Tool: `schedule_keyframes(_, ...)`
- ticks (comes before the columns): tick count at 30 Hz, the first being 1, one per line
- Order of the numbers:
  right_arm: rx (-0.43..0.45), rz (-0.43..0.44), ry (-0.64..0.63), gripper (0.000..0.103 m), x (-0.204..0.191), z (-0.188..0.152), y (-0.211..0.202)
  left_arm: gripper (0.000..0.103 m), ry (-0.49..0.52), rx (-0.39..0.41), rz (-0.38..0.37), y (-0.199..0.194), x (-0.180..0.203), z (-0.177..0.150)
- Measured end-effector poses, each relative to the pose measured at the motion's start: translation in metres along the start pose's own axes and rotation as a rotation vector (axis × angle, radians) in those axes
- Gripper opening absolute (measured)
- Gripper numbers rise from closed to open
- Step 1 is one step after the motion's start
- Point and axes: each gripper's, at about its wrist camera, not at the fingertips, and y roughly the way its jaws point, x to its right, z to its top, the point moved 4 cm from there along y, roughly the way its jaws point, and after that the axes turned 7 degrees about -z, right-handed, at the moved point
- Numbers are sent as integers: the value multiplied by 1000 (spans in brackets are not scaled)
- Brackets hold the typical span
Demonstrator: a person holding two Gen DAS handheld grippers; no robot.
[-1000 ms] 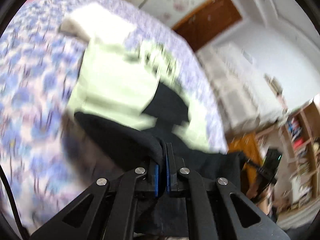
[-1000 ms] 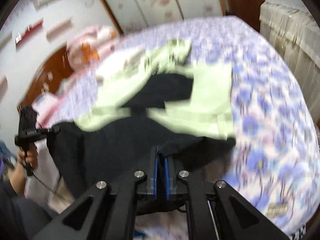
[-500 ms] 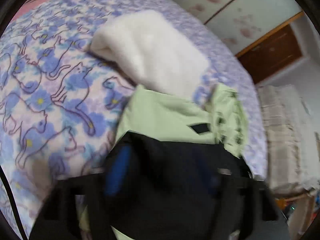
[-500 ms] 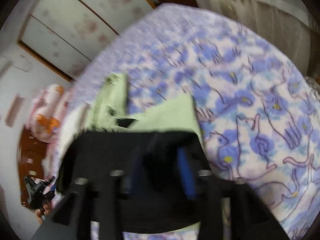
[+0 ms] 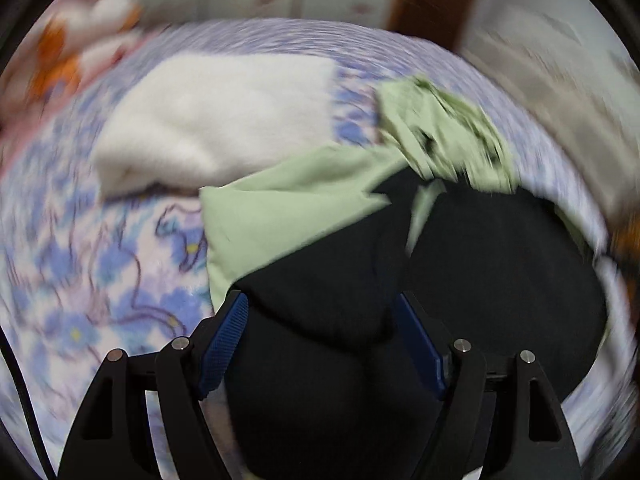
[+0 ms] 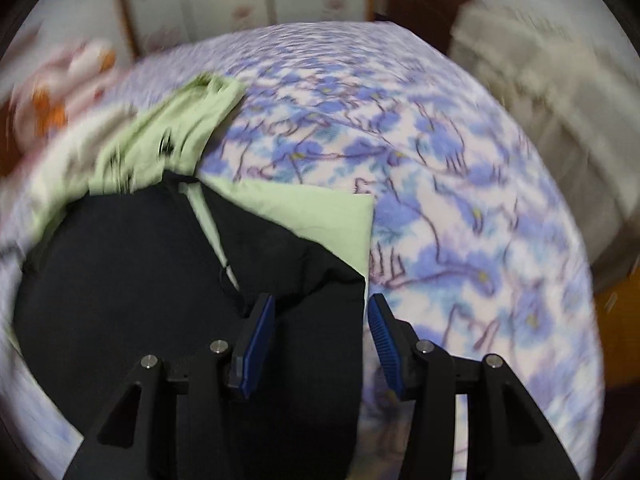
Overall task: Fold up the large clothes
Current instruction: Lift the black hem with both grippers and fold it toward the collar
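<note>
A black garment (image 5: pixel 500 260) lies spread over a pale green garment (image 5: pixel 280 208) on the bed. My left gripper (image 5: pixel 320 300) is open above it, and a bulge of the black cloth sits loose between its blue pads (image 5: pixel 224 344). In the right wrist view the black garment (image 6: pixel 120 260) covers most of the green garment (image 6: pixel 320 208). My right gripper (image 6: pixel 321 300) is open too. The black cloth's right edge runs between its fingers, and the right pad (image 6: pixel 384 340) stands clear of the cloth.
A blue floral bed cover (image 6: pixel 460 200) stretches away to the right. A folded white blanket (image 5: pixel 216 120) lies behind the green garment. Pink and orange bedding (image 5: pixel 60 60) sits at the far left. A beige drape (image 6: pixel 560 100) hangs beside the bed at the right.
Both grippers were shut on the black garment's edge and have opened and let it go. Both swung forward and down over the bed, and the black cloth now rests on the green garment.
</note>
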Motion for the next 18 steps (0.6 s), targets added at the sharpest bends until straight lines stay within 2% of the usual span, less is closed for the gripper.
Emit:
schedule_keyframes(3, 24, -51, -132, 49, -19, -10, -2, 75, 188, -36, 77, 3, 16, -17)
schedule_keyframes(6, 31, -92, -230, 49, -35, -20, 3, 75, 329, -41, 178, 9, 24, -28)
schedule_keyframes(7, 35, -114, -256, 49, -39, -21, 6, 75, 386, -35, 234, 15, 26, -29)
schedule_keyframes(12, 55, -174, -250, 49, -44, -3, 20, 75, 555, 24, 391, 37, 36, -17)
schedule_keyframes(14, 58, -175, -220, 49, -41, 9, 26, 75, 585, 55, 422, 42, 37, -6)
schedule_keyframes(15, 59, -172, -202, 49, -39, 15, 29, 75, 575, 57, 412, 44, 34, 1)
schedule_keyframes(18, 42, -98, -73, 49, -23, 36, 37, 72, 457, 60, 337, 45, 21, 28)
